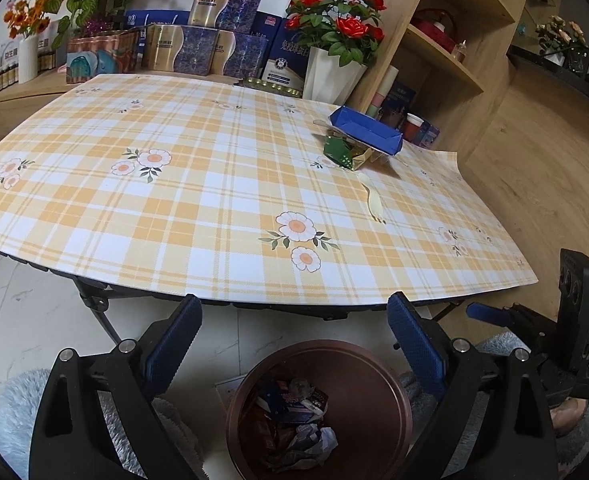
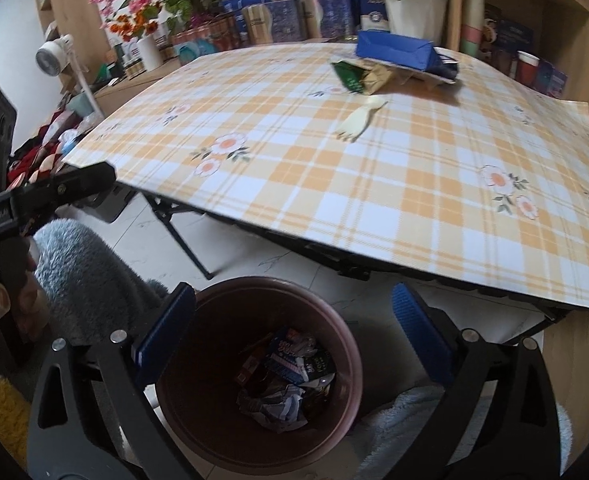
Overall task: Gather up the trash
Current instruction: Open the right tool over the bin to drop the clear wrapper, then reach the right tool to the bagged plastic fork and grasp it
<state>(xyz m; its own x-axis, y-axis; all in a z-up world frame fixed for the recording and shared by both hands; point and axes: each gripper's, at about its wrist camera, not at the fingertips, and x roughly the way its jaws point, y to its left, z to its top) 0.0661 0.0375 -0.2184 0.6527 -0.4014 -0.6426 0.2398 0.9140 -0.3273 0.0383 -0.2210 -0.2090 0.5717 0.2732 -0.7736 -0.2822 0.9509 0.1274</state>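
Observation:
A brown round bin (image 1: 374,392) (image 2: 222,320) stands on the floor below the table's near edge, with crumpled wrappers (image 1: 294,420) (image 2: 290,376) lying in it. Both grippers hover above it. My left gripper (image 1: 294,332) is open with nothing between its blue pads. My right gripper (image 2: 294,320) is open too, its jaws wide and empty over the bin. On the checked tablecloth (image 1: 174,208) (image 2: 414,184) lie a pale plastic fork (image 1: 374,200) (image 2: 360,120), a green and gold wrapper (image 1: 340,152) (image 2: 360,74) and a blue paper box (image 1: 368,128) (image 2: 394,50).
Flower pots, gift boxes and a wooden shelf (image 1: 446,40) crowd the table's far side. Folding table legs (image 2: 182,236) stand beside the bin. A grey fluffy cushion (image 2: 82,272) lies at the left. The right gripper's body (image 1: 566,320) shows in the left wrist view.

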